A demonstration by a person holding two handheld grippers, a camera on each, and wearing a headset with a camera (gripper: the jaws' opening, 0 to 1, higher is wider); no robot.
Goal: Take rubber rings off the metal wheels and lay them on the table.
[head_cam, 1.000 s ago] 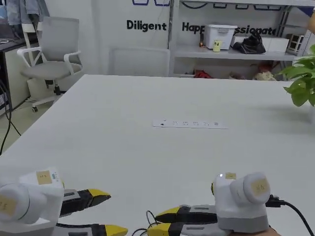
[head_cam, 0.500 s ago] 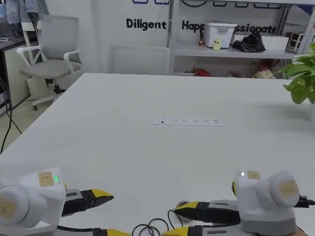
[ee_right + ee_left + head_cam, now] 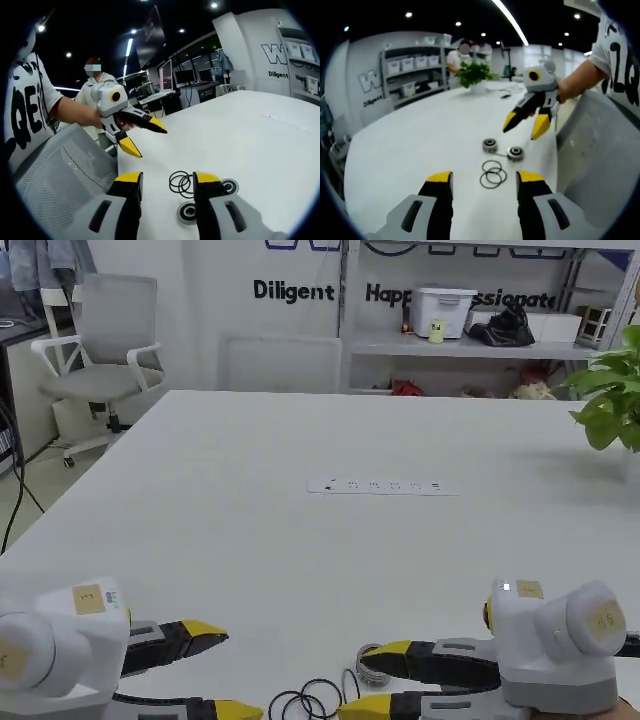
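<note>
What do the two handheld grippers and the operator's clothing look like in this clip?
Both the left gripper and right gripper have white rounded housings with small tan stickers, and dark grey jaws tipped in yellow. The person wears a white short-sleeved shirt with black lettering.

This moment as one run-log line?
left gripper: open | right gripper: open | rubber rings: loose on table | metal wheels: two, beside rings
</note>
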